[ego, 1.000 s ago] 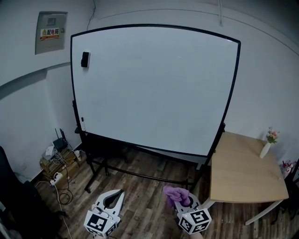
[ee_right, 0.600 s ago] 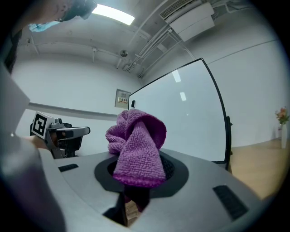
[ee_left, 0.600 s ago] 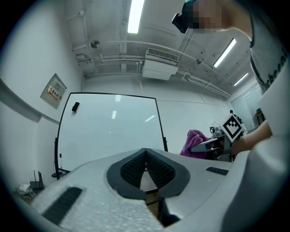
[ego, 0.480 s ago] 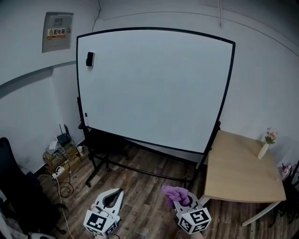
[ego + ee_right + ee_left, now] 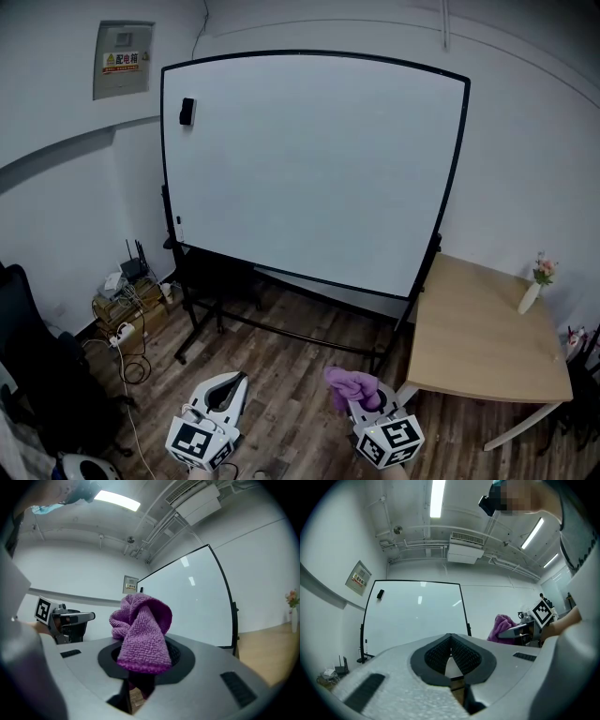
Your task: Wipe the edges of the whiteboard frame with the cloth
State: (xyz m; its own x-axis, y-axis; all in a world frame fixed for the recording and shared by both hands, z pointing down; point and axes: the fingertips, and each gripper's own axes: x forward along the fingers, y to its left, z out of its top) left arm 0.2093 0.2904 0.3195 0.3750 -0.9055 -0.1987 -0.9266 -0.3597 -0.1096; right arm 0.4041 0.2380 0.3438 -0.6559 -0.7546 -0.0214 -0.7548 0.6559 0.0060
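Two hand-held tools sit low in the head view. The left tool (image 5: 230, 389) has its jaws together with nothing between them; the right tool (image 5: 362, 401) is clamped on the purple cloth (image 5: 351, 385), which bunches up above its jaws. The whiteboard (image 5: 309, 159) stands well apart from both, across a stretch of bare wooden floor (image 5: 281, 361). We note its black frame (image 5: 454, 178) running round all four sides. The left side has open wall beside it, while the lower right corner stands close to the wooden table (image 5: 478, 347), which carries a small vase of flowers (image 5: 534, 289) at its far edge. The stand's black legs (image 5: 202, 323) reach forward onto the floor. A black eraser (image 5: 187, 111) sits on the board near the upper left corner. To the left, a wall box (image 5: 123, 60) bears a red and yellow label in Chinese characters too small for us to read. Cables and a router (image 5: 131, 295) lie below it, with a dark chair (image 5: 28, 366) nearer us. Only the left gripper view shows the ceiling air unit (image 5: 464, 550) and strip lights (image 5: 437, 498). Each tool carries a cube with square markers (image 5: 389, 441).
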